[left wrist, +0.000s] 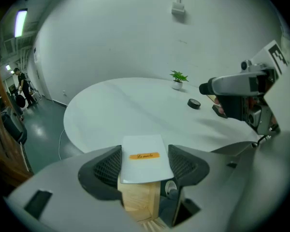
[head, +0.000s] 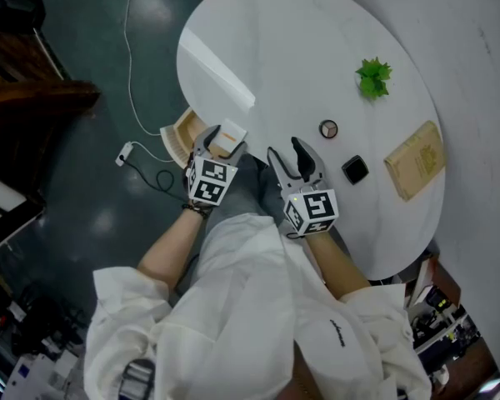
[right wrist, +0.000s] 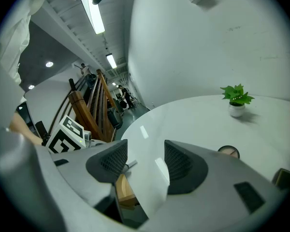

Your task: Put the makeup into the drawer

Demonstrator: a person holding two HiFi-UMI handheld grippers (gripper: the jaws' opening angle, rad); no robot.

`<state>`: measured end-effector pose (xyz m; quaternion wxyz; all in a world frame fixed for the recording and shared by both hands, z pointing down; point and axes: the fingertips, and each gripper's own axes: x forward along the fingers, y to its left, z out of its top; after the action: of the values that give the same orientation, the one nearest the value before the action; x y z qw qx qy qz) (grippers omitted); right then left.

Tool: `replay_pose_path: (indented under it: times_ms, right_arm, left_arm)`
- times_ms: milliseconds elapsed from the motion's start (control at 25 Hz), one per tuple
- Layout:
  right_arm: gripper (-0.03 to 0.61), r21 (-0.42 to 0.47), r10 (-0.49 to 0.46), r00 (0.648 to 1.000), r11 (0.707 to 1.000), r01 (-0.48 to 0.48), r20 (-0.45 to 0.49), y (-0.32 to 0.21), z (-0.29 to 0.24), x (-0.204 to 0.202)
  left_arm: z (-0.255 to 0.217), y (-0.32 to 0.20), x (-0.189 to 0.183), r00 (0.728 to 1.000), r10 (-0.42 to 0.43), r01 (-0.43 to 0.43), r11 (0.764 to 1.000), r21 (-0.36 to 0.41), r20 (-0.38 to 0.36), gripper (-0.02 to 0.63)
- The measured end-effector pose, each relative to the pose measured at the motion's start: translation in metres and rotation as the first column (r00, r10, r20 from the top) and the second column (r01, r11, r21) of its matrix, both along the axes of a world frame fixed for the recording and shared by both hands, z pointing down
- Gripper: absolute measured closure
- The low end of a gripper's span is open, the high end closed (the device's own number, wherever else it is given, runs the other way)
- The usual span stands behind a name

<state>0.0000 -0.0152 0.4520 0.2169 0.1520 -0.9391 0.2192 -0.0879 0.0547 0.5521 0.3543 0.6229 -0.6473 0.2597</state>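
1. The left gripper [head: 221,142] clamps a white makeup box [left wrist: 142,158] with an orange label. Its jaws are wide apart, pressing the box's sides.
2. The box is just above the wooden drawer [head: 181,136] jutting from the round table's [head: 300,57] edge.
3. The right gripper [head: 286,148] hovers at the table's edge, jaws apart and empty.
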Motion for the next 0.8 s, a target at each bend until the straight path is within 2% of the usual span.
replay_pose_path:
  times_ms: [480, 800]
  right_arm:
    - [0.325, -0.012, -0.064, 0.998, 0.998, 0.065, 0.01, 0.017, -0.002, -0.023]
    - [0.325, -0.017, -0.053, 0.998, 0.998, 0.054, 0.016, 0.016, -0.005, -0.025]
  left_arm:
    - [-0.013, 0.053, -0.036, 0.992, -0.125, 0.126, 0.992, 0.004, -0.014, 0.3]
    - [0.007, 0.083, -0.045, 0.984, -0.173, 0.171, 0.983, -0.069, -0.033, 0.3]
